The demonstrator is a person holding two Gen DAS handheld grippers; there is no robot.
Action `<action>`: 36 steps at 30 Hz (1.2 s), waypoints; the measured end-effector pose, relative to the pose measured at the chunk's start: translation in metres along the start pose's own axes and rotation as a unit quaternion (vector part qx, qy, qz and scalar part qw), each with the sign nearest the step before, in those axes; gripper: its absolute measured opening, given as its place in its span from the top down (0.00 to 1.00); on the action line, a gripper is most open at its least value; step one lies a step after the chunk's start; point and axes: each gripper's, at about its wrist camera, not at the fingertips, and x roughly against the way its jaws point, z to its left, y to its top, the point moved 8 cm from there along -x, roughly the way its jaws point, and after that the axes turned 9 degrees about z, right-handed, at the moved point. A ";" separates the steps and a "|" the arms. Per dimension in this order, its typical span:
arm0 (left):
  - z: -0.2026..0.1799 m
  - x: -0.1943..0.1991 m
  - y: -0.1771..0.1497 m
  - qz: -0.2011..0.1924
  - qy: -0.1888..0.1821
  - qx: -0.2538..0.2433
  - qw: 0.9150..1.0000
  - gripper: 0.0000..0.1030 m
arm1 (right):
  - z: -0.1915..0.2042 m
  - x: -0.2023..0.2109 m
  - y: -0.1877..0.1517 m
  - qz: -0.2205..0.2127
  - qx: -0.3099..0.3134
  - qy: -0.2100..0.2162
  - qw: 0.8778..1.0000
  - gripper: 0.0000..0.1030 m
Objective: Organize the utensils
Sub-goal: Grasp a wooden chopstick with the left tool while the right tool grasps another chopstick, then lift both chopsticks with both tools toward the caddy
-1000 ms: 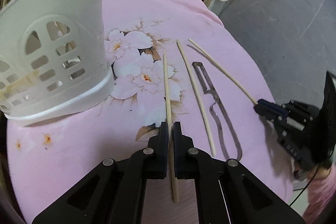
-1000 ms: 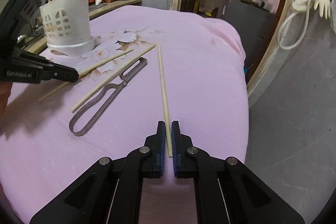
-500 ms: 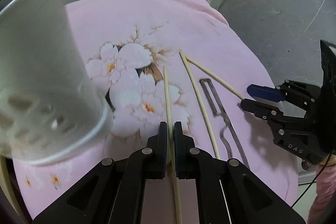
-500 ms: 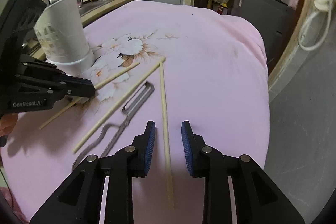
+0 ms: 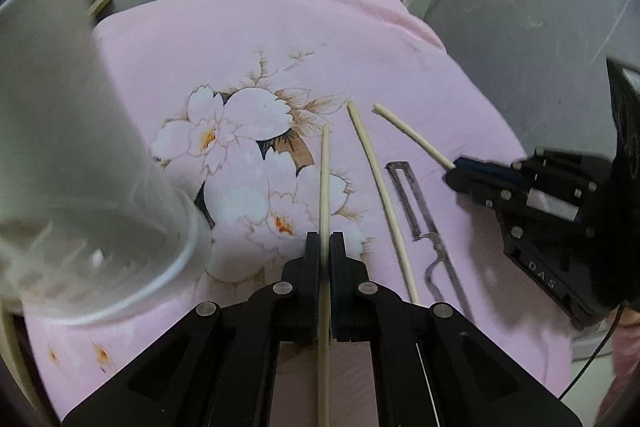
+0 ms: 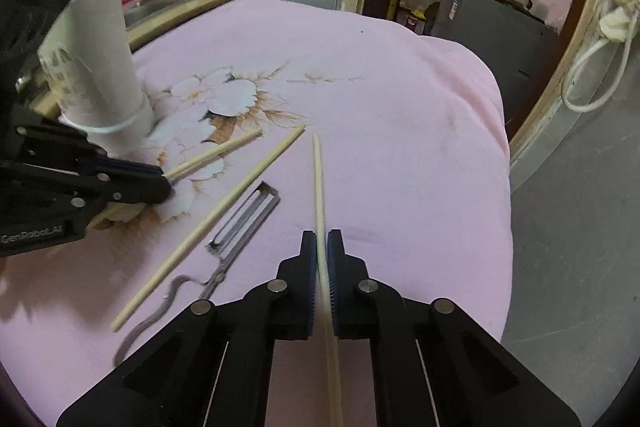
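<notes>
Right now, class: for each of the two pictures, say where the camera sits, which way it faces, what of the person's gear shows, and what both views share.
Left wrist: sits on the left gripper, faces down along its fingers at the pink cloth; shut on a chopstick.
Right wrist: sits on the right gripper, faces down across the cloth; shut on another chopstick.
Shared: the white holder, the loose chopstick, the peeler; each view shows the other gripper.

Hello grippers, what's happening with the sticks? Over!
Left gripper shut on pale wooden chopstick. Right gripper shut on another. Third chopstick, metal peeler loose. White holder unobstructed.
</notes>
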 end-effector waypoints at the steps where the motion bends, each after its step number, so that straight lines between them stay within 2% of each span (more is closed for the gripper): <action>1: -0.001 0.002 -0.003 -0.004 -0.016 0.006 1.000 0.98 | 0.000 0.003 -0.003 -0.003 -0.013 0.018 1.000 0.97; 3: -0.003 0.008 -0.008 -0.013 -0.031 0.011 0.999 0.98 | 0.002 0.008 -0.007 -0.013 -0.024 0.032 0.999 0.97; 6: -0.009 0.022 -0.018 -0.048 -0.045 0.005 0.998 0.98 | 0.005 0.021 -0.014 -0.049 -0.036 0.040 0.997 0.97; 9: -0.017 0.045 -0.025 -0.114 -0.046 -0.011 0.992 0.98 | 0.006 0.042 -0.015 -0.102 -0.057 0.052 0.992 0.97; 10: -0.018 0.054 -0.026 -0.140 -0.045 -0.014 0.989 0.98 | 0.007 0.052 -0.015 -0.127 -0.058 0.048 0.989 0.97; 13: -0.017 0.083 -0.025 -0.217 -0.049 -0.005 0.975 0.98 | 0.013 0.094 -0.012 -0.233 -0.060 0.033 0.970 0.97; 16: -0.014 0.110 -0.018 -0.285 -0.052 0.013 0.957 0.98 | 0.018 0.125 -0.005 -0.307 -0.071 0.039 0.948 0.97; 20: -0.004 0.155 -0.011 -0.383 -0.036 0.029 0.923 0.98 | 0.035 0.165 0.010 -0.401 -0.061 0.026 0.914 0.97; 23: 0.006 0.188 -0.009 -0.430 -0.011 0.029 0.902 0.98 | 0.046 0.187 0.026 -0.457 -0.066 0.033 0.886 0.97; 26: 0.024 0.216 -0.004 -0.472 -0.006 0.039 0.881 0.98 | 0.050 0.205 0.039 -0.501 -0.071 0.054 0.861 0.97; 28: 0.039 0.235 -0.004 -0.499 -0.002 0.049 0.865 0.98 | 0.057 0.212 0.054 -0.523 -0.077 0.084 0.844 0.97; 30: 0.058 0.255 -0.006 -0.529 0.009 0.061 0.846 0.98 | 0.062 0.218 0.064 -0.540 -0.084 0.105 0.831 0.97; 32: 0.079 0.267 -0.010 -0.542 0.008 0.076 0.837 0.98 | 0.070 0.219 0.082 -0.553 -0.091 0.124 0.819 0.97; 36: 0.124 0.281 -0.014 -0.565 -0.008 0.128 0.815 0.98 | 0.080 0.212 0.109 -0.565 -0.110 0.144 0.805 0.97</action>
